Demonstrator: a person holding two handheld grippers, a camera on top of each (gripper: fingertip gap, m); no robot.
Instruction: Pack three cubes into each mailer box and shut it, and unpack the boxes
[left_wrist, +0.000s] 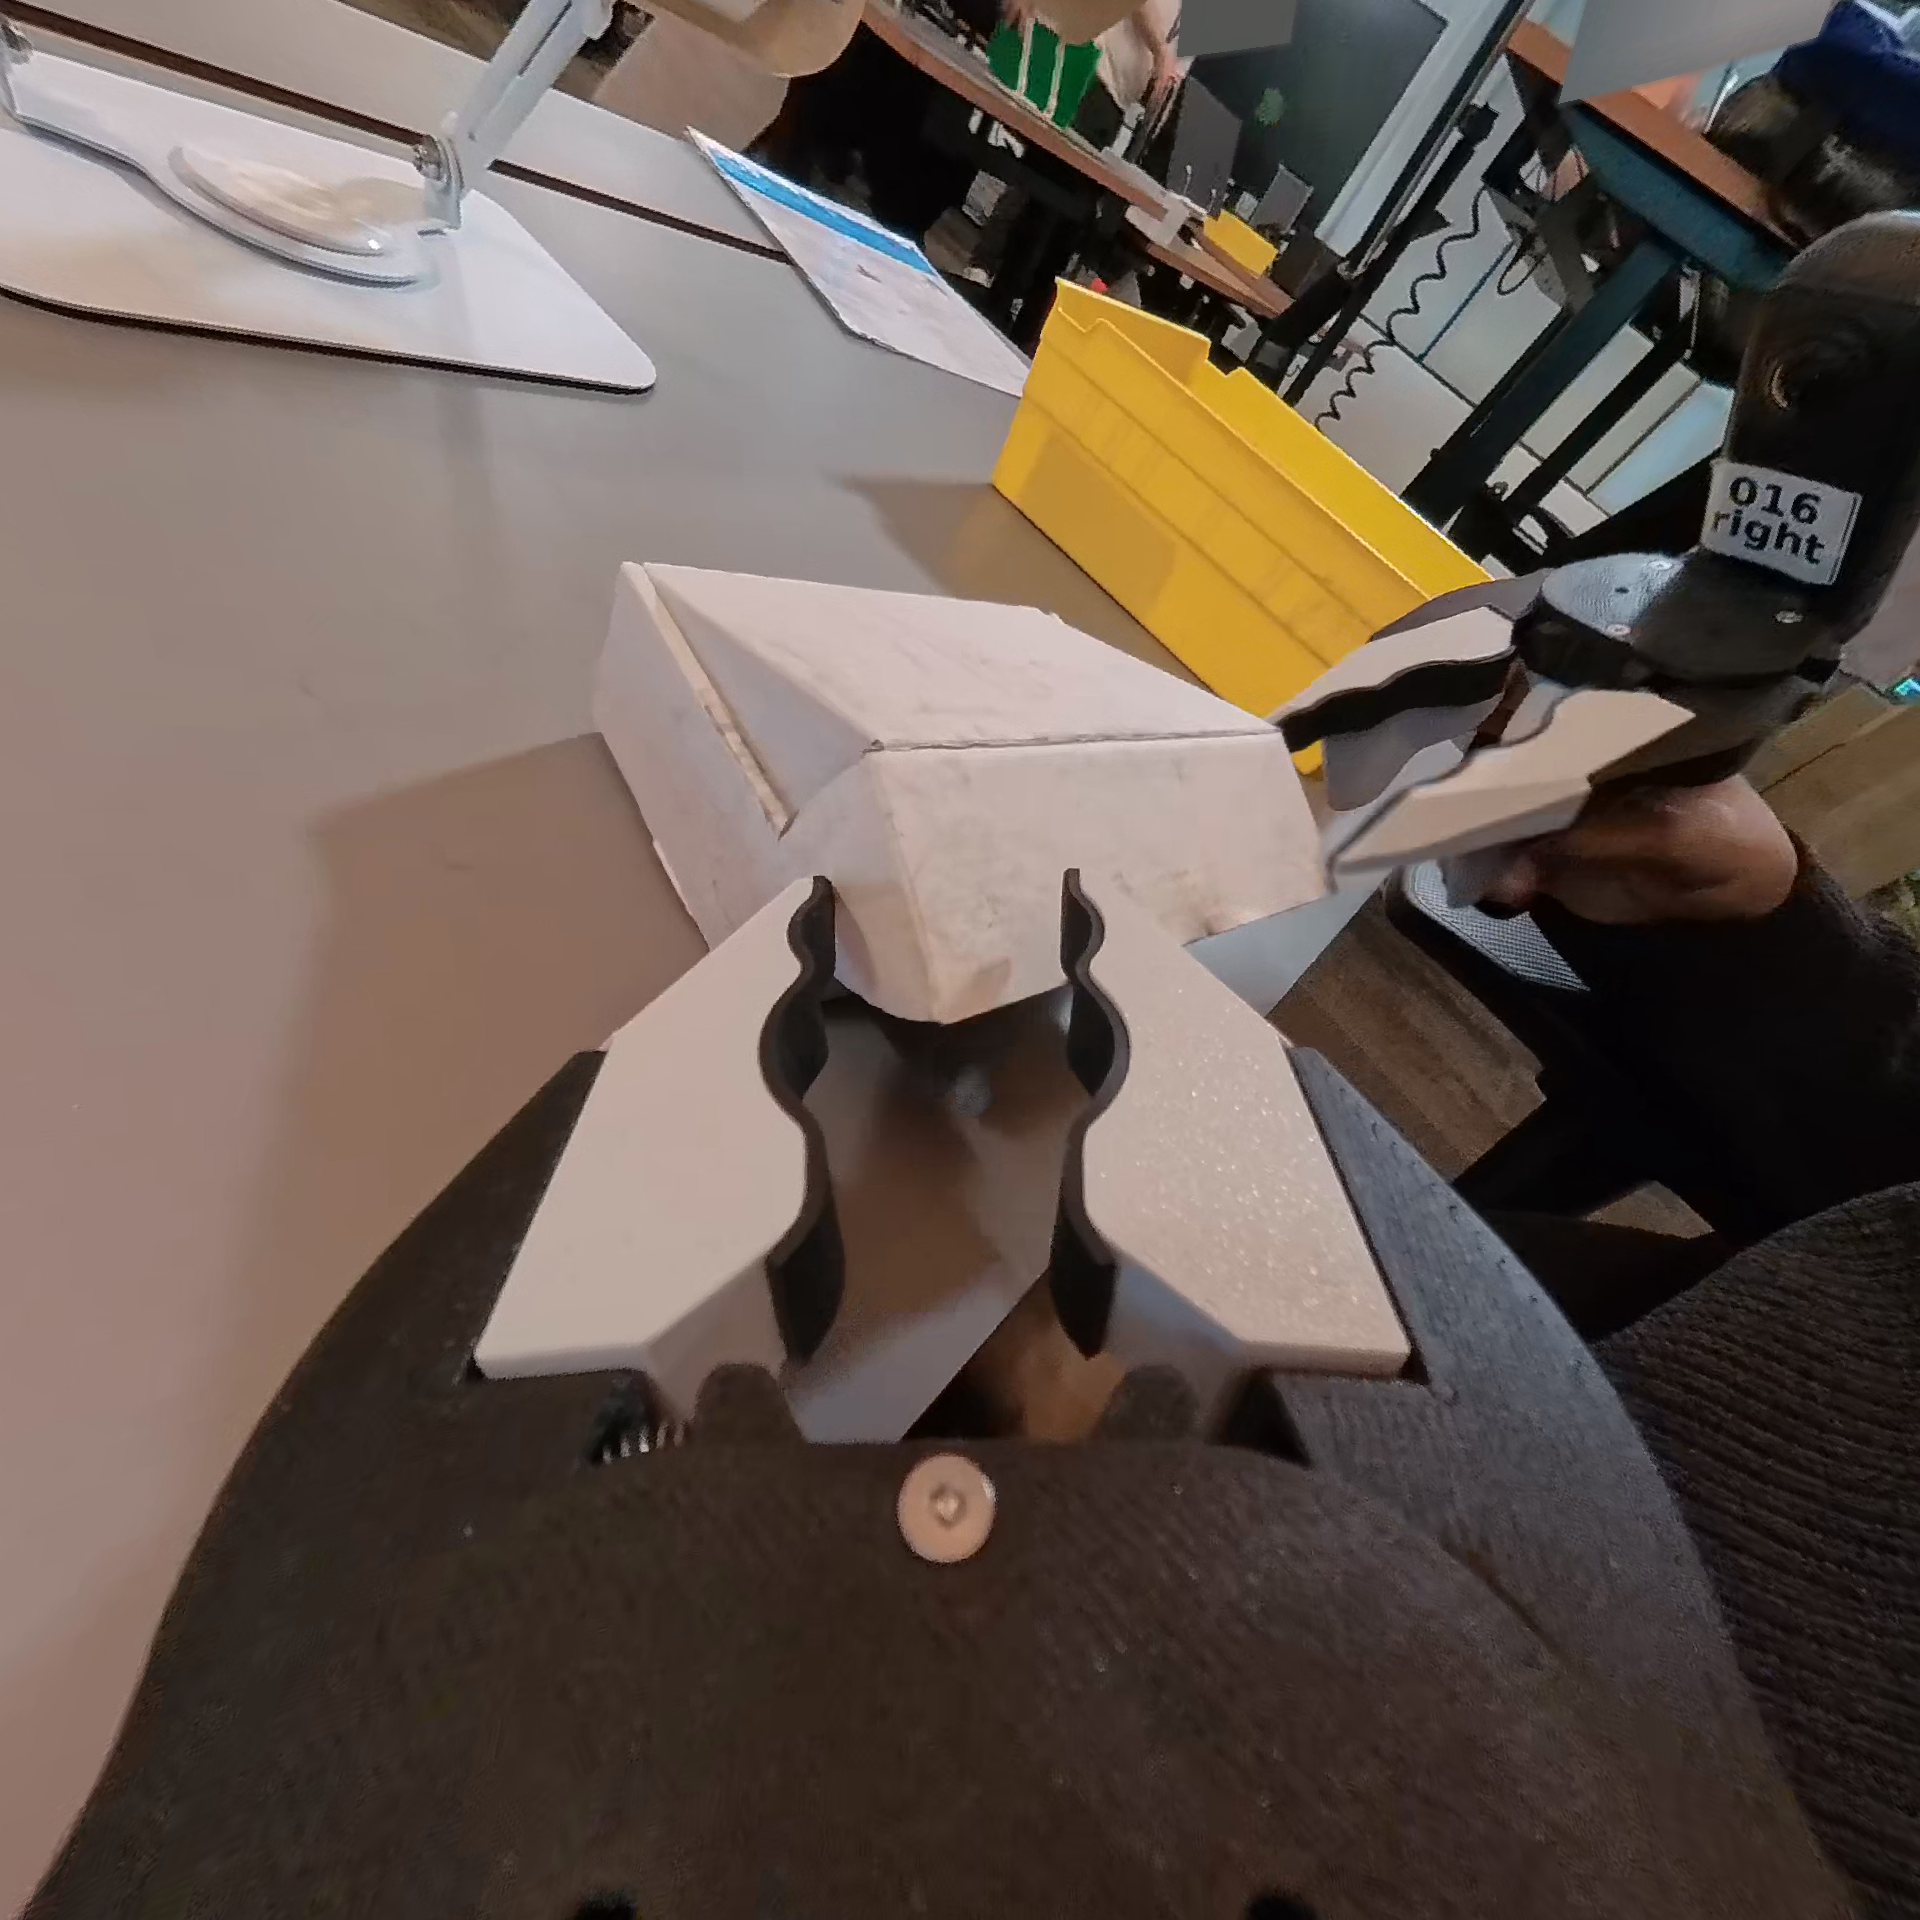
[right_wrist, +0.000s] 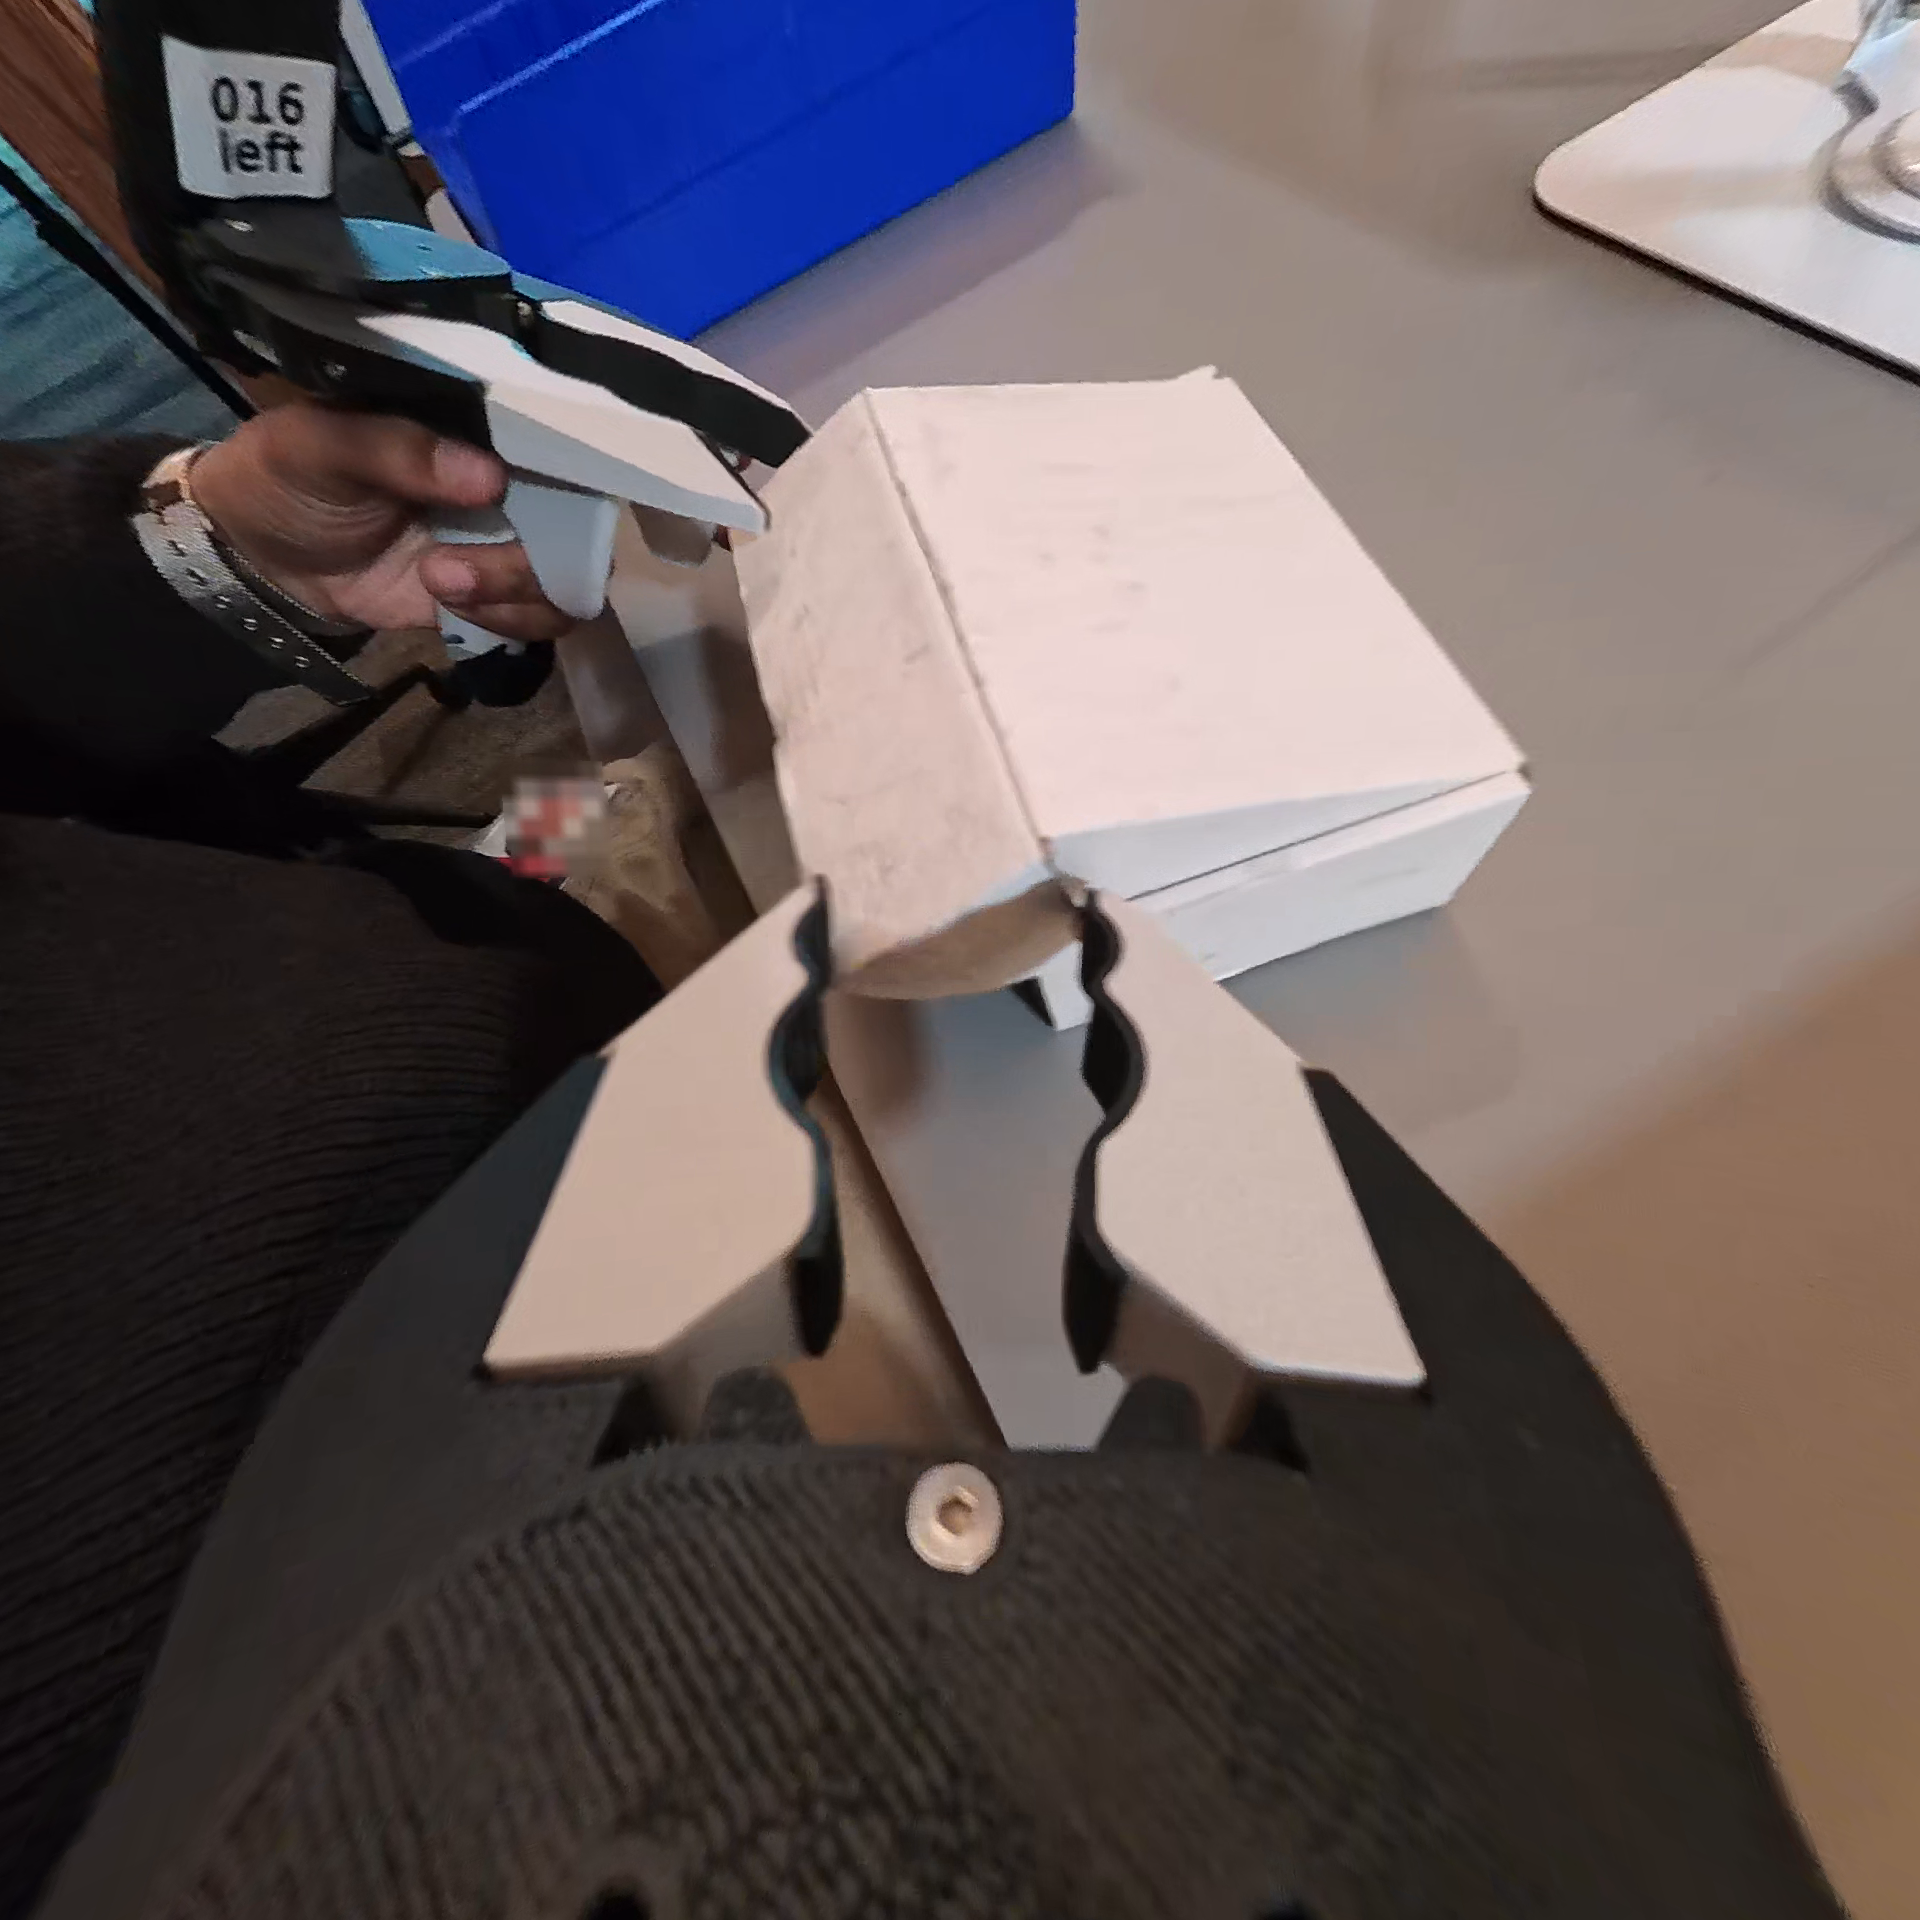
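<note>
- A white box (right_wrist: 1164, 623) sits on the grey table (right_wrist: 1558, 1143), near its edge; its lid is almost down, and the front flap (right_wrist: 883, 727) hangs over the front, not tucked in
- The left claw (left_wrist: 945, 914) is spread; one corner of the flap sits between its tips; I cannot tell if they touch it
- The right claw (right_wrist: 951, 935) is spread too; the other corner of the flap sits between its tips
- In the left view a yellow bin (left_wrist: 1195, 499) is at 1 o'clock from the box; the right claw is at 3 o'clock
- In the right view a blue bin (right_wrist: 727, 135) is at 11 o'clock from the box; the left claw is at 9 o'clock, and a hand (right_wrist: 364, 530) holds it
</note>
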